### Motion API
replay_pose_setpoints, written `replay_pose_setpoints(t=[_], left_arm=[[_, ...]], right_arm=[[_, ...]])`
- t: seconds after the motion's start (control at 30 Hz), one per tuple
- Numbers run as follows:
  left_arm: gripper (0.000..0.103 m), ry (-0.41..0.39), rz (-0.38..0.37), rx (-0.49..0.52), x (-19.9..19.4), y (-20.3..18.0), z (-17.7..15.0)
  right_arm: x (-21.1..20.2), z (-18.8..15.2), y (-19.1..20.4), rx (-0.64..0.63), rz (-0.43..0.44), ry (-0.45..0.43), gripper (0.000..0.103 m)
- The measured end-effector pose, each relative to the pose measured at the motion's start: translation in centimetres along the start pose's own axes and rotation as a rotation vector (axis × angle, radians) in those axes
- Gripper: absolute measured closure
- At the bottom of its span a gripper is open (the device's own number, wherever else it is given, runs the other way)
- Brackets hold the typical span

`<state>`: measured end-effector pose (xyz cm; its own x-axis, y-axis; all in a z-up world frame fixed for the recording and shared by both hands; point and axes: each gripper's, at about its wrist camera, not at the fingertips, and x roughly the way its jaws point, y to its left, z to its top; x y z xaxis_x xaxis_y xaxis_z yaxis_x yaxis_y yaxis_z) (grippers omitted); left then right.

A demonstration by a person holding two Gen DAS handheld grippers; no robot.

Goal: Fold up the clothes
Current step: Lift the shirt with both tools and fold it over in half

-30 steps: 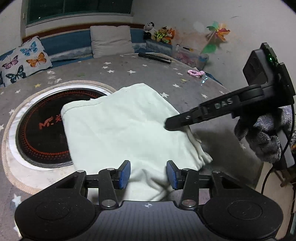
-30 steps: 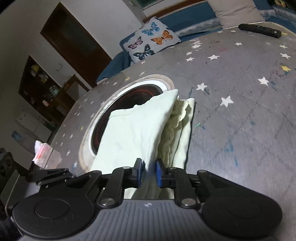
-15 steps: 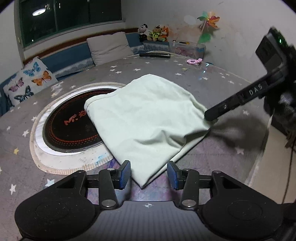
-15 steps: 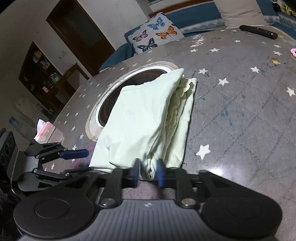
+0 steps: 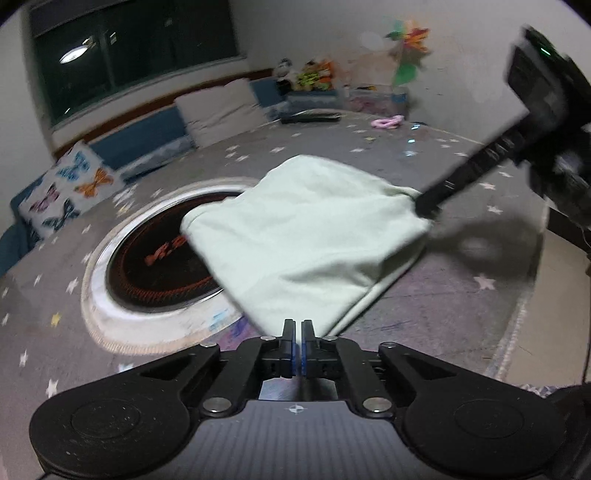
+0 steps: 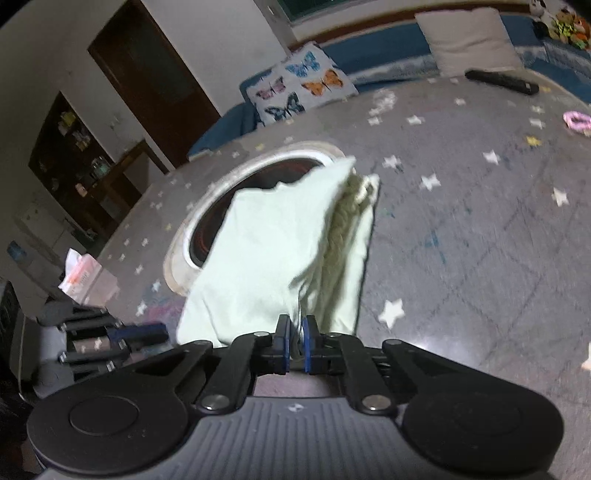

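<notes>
Star-speckled grey surface (image 5: 436,295) carries the pale green garment (image 5: 306,229), stretched between both claws: left claw (image 5: 298,341) clamped on its near corner (seemingly), right claw (image 6: 294,343) pinching the opposite corner.

Grey star-print surface (image 5: 461,314) w/ round dark inset plate (image 5: 159,266), white ring around it. Beyond, far from the gripper, blue bench seat (image 5: 147,133) along the wall w/ butterfly cushion (image 5: 66,188) and plain beige cushion (image 5: 218,110). Dark window (image 5: 129,48) above, ceiling lamp reflected in glass. White walls (image 5: 332,33). Right wrist view: dark wooden door (image 6: 147,74) and dark shelf unit (image 6: 74,147) off to the left, both blurred.
</notes>
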<state>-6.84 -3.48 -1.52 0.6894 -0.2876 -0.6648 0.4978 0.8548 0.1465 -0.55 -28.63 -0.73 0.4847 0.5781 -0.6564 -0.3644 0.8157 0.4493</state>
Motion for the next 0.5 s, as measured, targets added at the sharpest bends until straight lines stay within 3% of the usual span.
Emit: replay_pose_setpoints(t=[0.07,0.3,0.5], left_arm=[[0.077,-0.009,0.006,0.036,0.3,-0.7,0.1],[0.077,0.013,0.027,0.118,2.0,-1.3,-0.5],[0.101,-0.010,0.070,0.161,1.9,-1.5,-1.0]], right_arm=[[-0.3,0.4,0.2,-0.003,0.006,-0.011,0.097],[-0.3,0.7,0.4,-0.006,0.009,-0.019,0.097],[-0.3,1.0,0.9,-0.015,0.005,-0.022,0.097]])
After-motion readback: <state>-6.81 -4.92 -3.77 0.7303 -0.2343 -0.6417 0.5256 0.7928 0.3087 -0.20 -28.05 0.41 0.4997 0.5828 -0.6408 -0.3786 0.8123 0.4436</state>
